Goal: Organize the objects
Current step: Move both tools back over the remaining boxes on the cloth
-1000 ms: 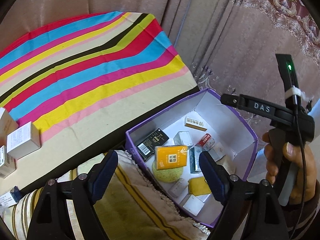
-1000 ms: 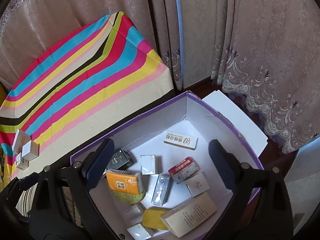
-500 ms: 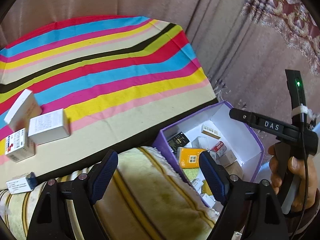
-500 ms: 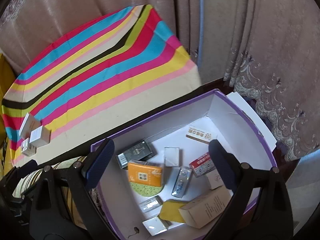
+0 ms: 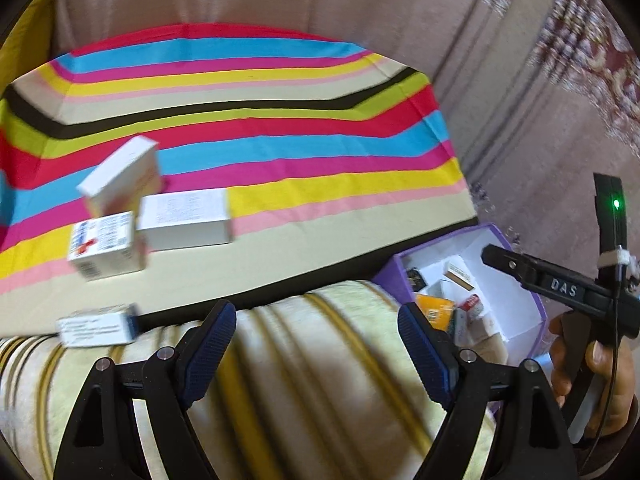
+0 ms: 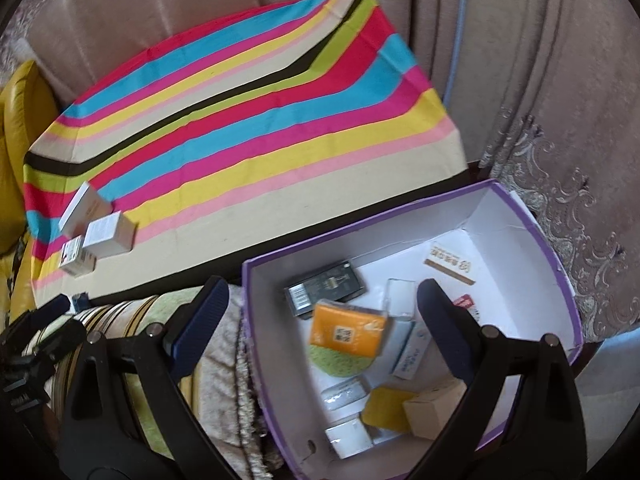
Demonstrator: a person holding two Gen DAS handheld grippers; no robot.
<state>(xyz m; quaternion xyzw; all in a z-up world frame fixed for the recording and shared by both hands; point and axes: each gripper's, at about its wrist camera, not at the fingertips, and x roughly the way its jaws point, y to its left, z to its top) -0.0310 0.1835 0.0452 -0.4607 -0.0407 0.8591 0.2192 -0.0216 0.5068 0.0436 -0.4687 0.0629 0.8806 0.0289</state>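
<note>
In the left wrist view, our left hand-held gripper (image 5: 316, 344) has its jaws spread wide apart with nothing between them, hanging over a pale yellow-striped towel (image 5: 304, 368) at the near edge of the table (image 5: 280, 248), which is covered in a bright striped cloth. Three white boxes (image 5: 184, 220) sit bunched together on the left part of the cloth, touching or nearly so, and a fourth narrow box (image 5: 96, 326) lies apart from them at the cloth's near edge, just beside the towel. To the right stands the purple box (image 5: 520, 304), open-topped with a white inside and small packages in it; the view is blurred, so we cannot read them. Past it a hand (image 5: 600, 380) holds the right hand-held gripper's handle. In the right wrist view, our right hand-held gripper (image 6: 320, 320) is also spread open and empty, held above the purple box (image 6: 256, 320). Inside lie an orange packet (image 6: 348, 332) on a green round sponge (image 6: 340, 362), a dark flat box (image 6: 324, 286), a yellow sponge (image 6: 386, 406), a tan carton (image 6: 432, 414) and several small white packs. The white boxes (image 6: 96, 228) rest on the cloth at far left, well apart from the purple box.
</note>
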